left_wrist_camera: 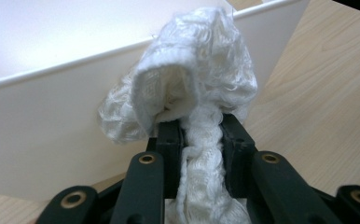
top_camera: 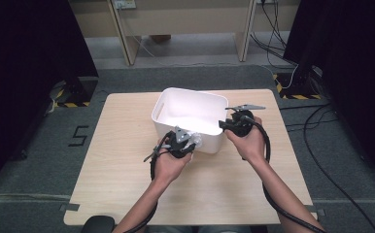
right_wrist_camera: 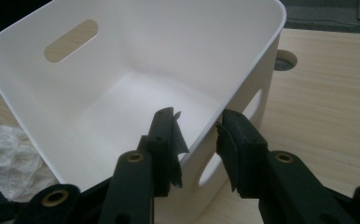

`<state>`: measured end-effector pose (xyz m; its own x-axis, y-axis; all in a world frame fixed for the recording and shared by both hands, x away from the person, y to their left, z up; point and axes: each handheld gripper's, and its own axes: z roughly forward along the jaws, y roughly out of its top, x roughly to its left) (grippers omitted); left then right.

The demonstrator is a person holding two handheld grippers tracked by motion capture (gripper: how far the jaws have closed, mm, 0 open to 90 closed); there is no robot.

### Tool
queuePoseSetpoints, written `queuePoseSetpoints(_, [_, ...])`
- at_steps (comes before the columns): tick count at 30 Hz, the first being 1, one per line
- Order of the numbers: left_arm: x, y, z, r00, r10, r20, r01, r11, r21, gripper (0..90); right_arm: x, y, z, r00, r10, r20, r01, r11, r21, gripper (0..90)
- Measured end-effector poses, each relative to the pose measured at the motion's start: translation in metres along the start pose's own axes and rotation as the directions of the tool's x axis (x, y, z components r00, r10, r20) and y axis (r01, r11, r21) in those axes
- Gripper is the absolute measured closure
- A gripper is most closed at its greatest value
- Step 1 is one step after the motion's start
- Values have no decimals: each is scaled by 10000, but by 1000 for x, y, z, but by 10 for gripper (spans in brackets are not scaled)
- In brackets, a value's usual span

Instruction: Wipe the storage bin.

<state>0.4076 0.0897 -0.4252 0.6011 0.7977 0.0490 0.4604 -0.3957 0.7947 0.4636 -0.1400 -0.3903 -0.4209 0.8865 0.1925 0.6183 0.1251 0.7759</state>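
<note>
Your left gripper [left_wrist_camera: 201,135] is clamped tight on a bunched white lacy cloth [left_wrist_camera: 192,84], which sits just outside the near wall of the white bin [top_camera: 168,127], at its near left. Your right gripper [right_wrist_camera: 199,135] straddles the bin's near right wall, one jaw inside and one outside; the jaws look pressed on the wall (though whether they truly pinch it or merely bracket it, I cannot tell). To do this step well, keep the right hand steady so the bin cannot slide or tip, lift the cloth clear above the rim before carrying it forward, and let go only once the whole bundle hangs over the bin's floor, so no trailing edge drapes on the wall. As for writing, a dark mark like a "5" [top_camera: 78,135] lies on the floor left of the table [top_camera: 127,194]; the bin and cloth carry no readable label.
</note>
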Motion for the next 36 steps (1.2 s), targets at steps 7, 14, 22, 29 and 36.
queuePoseSetpoints(7, [-3,1,0,10000,68,-21,-68,10000,-31,730,0,0,0,10000,16,4,-16,10000,-2,665])
queuePoseSetpoints(14, [-5,2,4,10000,29,28,-29,10000,23,729,-1,0,0,10000,26,7,-26,10000,-26,665])
queuePoseSetpoints(22, [-6,1,7,9999,23,122,-24,10000,54,730,-1,0,0,10000,78,-1,-78,10000,-24,664])
queuePoseSetpoints(29, [-7,0,10,9998,65,164,-66,9999,113,730,-1,0,1,9999,113,3,-113,9999,-40,664])
queuePoseSetpoints(36, [-7,-2,14,9997,69,223,-75,9997,246,729,-1,0,1,9999,155,-18,-155,9999,-56,664])
